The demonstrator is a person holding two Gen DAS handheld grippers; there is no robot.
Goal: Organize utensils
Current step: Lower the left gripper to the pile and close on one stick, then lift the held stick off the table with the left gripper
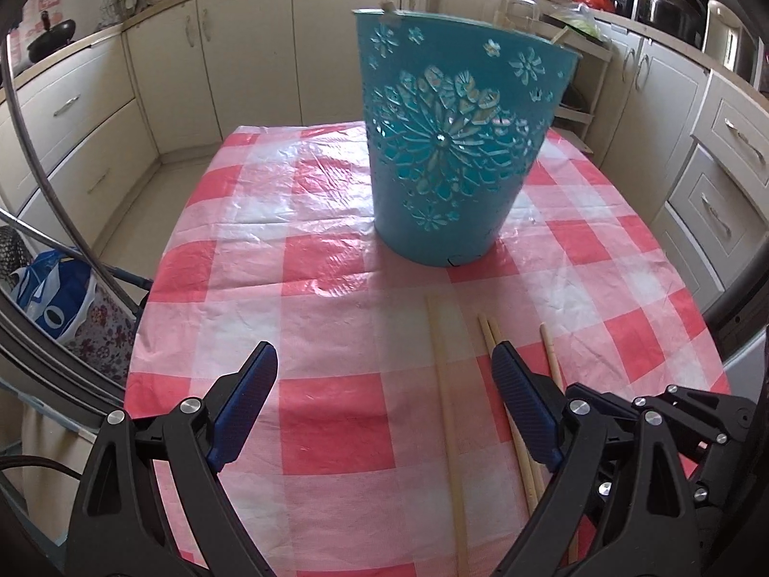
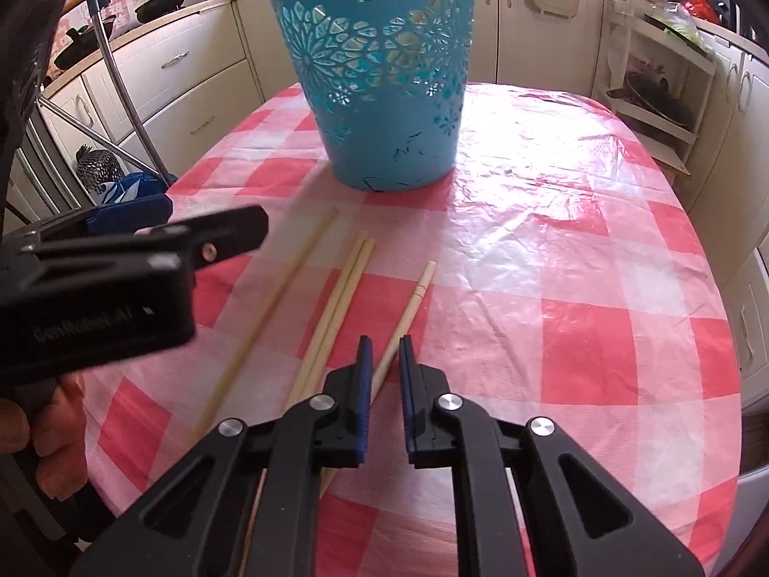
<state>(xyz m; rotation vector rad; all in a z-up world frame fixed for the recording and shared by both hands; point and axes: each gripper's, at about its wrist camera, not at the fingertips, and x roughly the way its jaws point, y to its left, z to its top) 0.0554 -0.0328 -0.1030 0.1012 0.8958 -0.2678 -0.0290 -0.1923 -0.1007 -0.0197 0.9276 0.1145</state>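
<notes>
On a surface [image 1: 336,432] covered in red-and-white checked plastic, a teal cut-out bucket [image 1: 456,144] stands upright toward the far edge, with four wooden chopsticks lying loose on the cloth between it and my near edge. From my left gripper [image 1: 384,370], whose blue-padded jaws are spread wide and hold nothing, I see a single pale chopstick [image 1: 447,408] running lengthwise between the jaws, a touching pair [image 1: 488,332] passing under the right-hand pad, and a fourth stick [image 1: 551,356] just beyond it. My right gripper [image 2: 383,344] has its jaws drawn close, a narrow gap left between the pads; the fourth chopstick [image 2: 408,307] runs into that gap (I cannot tell whether the pads actually touch it). In that same view the pair [image 2: 343,283] lies just left of it, the single stick [image 2: 288,274] further left, all of them angled with their far tips toward the bucket [image 2: 379,72]. The left gripper [image 2: 144,250] hangs over the left edge of the surface [image 2: 576,288], above the cloth. Kitchen cabinets [image 1: 216,57] ring the room behind.
</notes>
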